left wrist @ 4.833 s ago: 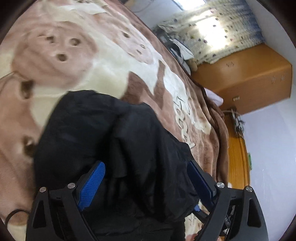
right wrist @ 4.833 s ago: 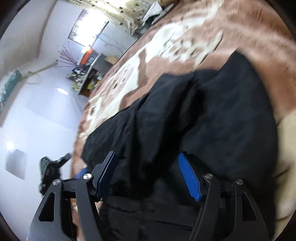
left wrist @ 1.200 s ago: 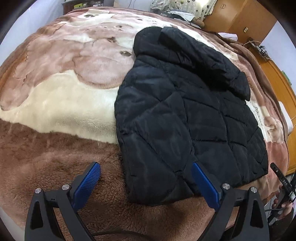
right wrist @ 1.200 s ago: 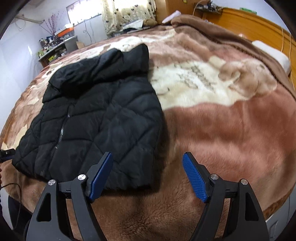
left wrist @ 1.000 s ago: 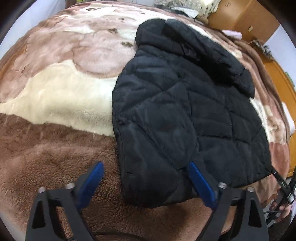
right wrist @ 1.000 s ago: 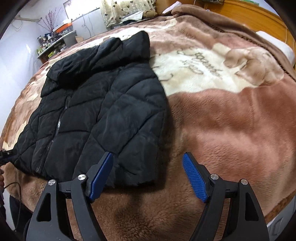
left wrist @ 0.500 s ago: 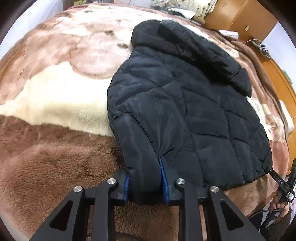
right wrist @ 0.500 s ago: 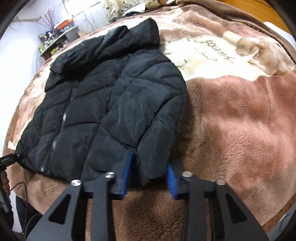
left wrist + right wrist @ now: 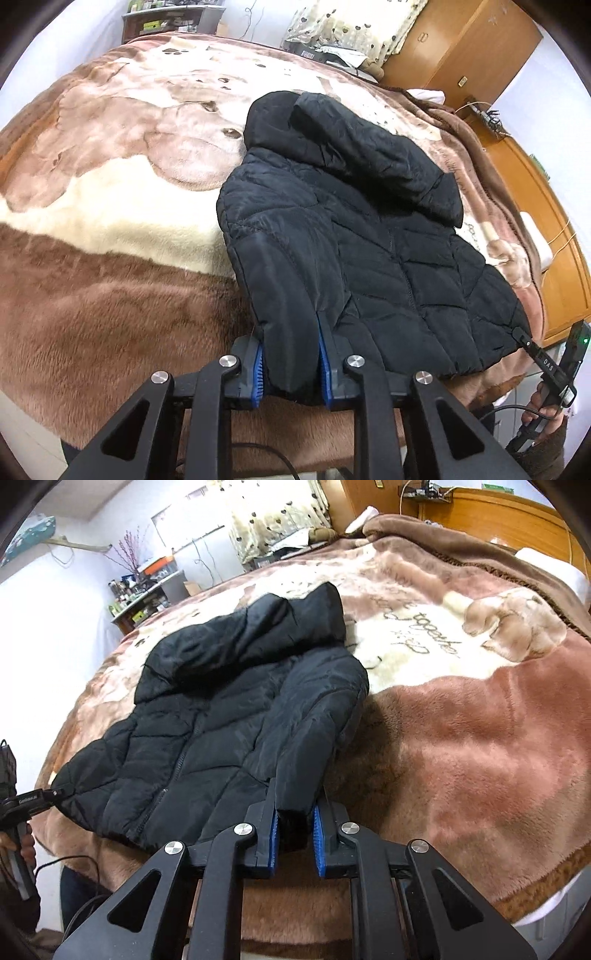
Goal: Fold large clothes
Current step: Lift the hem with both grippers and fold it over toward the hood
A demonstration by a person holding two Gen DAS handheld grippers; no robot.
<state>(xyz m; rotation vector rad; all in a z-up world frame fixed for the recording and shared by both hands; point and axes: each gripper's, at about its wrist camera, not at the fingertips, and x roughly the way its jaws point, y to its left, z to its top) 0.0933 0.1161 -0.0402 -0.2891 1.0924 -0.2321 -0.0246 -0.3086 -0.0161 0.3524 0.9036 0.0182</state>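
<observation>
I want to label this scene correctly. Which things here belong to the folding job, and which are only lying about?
Job:
- black quilted hooded jacket
- left gripper, shut on its sleeve cuff
- right gripper, shut on the other cuff
- brown plush dog-print blanket underneath

Lying about:
- white pillow
- wooden cabinet
- cluttered shelf

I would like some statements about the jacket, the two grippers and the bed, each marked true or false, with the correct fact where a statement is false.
1. The left gripper is closed on a sleeve cuff of the black jacket. True.
2. The right gripper is open and holds nothing. False: it is shut on the other sleeve cuff.
3. The jacket lies on a plain white sheet. False: it lies on a brown and cream blanket with a dog picture.
4. The jacket's hood lies at the end far from the grippers. True.
5. The jacket's front zipper faces up. True.
</observation>
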